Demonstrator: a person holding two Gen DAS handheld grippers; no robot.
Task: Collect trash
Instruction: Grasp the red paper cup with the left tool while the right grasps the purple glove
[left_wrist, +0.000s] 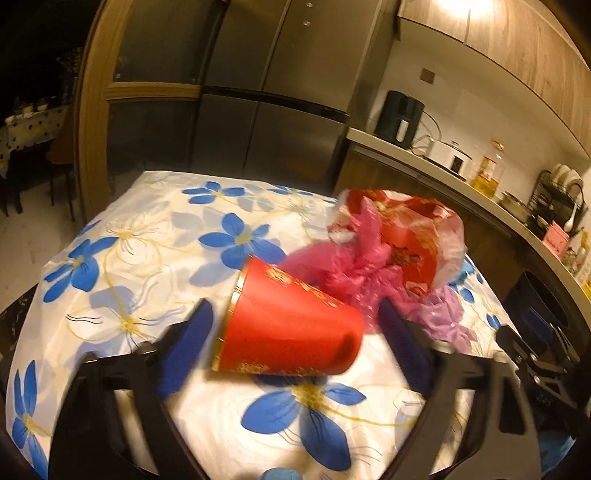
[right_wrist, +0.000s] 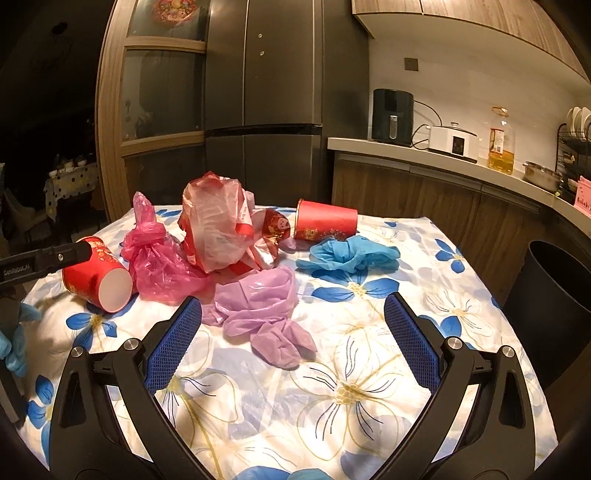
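Red paper cup (left_wrist: 291, 321) lies on its side on the flowered tablecloth (left_wrist: 147, 229), between the left gripper (left_wrist: 291, 325) pads, which stand half-wide; blur hides any contact. From the right wrist, the right gripper (right_wrist: 293, 314) gapes wide and empty, purple glove (right_wrist: 266, 314) on the cloth between its fingers, the cup far left.

Surface (right_wrist: 369, 424) under flowered cloth. Purple glove (right_wrist: 266, 317) between right gripper (right_wrist: 293, 314) fingers; blue gloves (right_wrist: 347, 254), red cup (right_wrist: 325, 221) beyond; pink bag (right_wrist: 159, 266), second red cup (right_wrist: 98, 273) to left.
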